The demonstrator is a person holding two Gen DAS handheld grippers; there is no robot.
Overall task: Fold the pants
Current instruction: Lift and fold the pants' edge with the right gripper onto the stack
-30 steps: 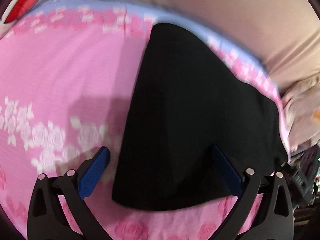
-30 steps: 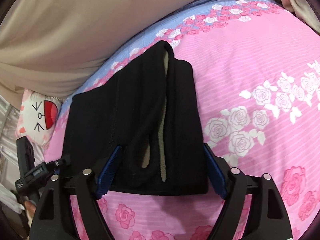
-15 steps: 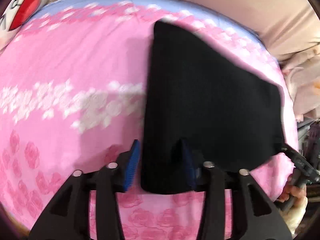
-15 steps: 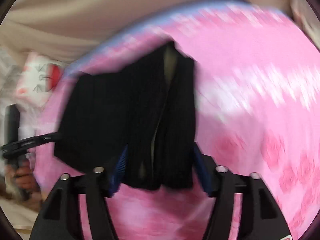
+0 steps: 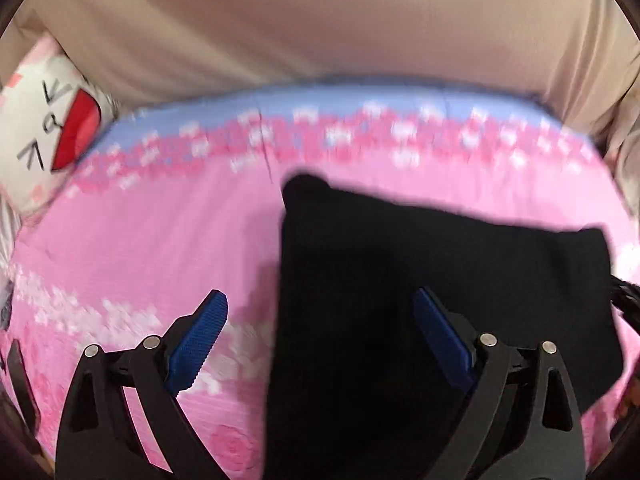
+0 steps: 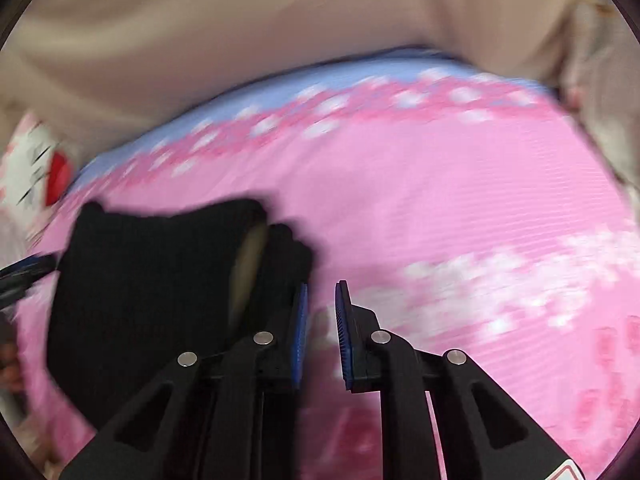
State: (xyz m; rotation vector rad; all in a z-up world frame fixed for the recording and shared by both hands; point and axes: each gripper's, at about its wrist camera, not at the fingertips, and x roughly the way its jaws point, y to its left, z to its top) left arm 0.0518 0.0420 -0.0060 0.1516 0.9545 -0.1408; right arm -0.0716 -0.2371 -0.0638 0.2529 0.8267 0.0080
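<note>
While R gripper (image 6: 321, 304) closes empty, pants (image 6: 152, 280) beside; L gripper (image 5: 320, 312) opening over pants.

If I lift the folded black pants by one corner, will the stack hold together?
Probably not. The folded black pants look like soft, thick fabric, so they would likely droop. Pale lining gapes between layers, suggesting the folds are loose and may fall open.

pants (image 5: 420, 280) on bedsheet (image 5: 140, 240) | cushion (image 5: 48, 132) far left | headboard (image 5: 320, 20) behind
</note>
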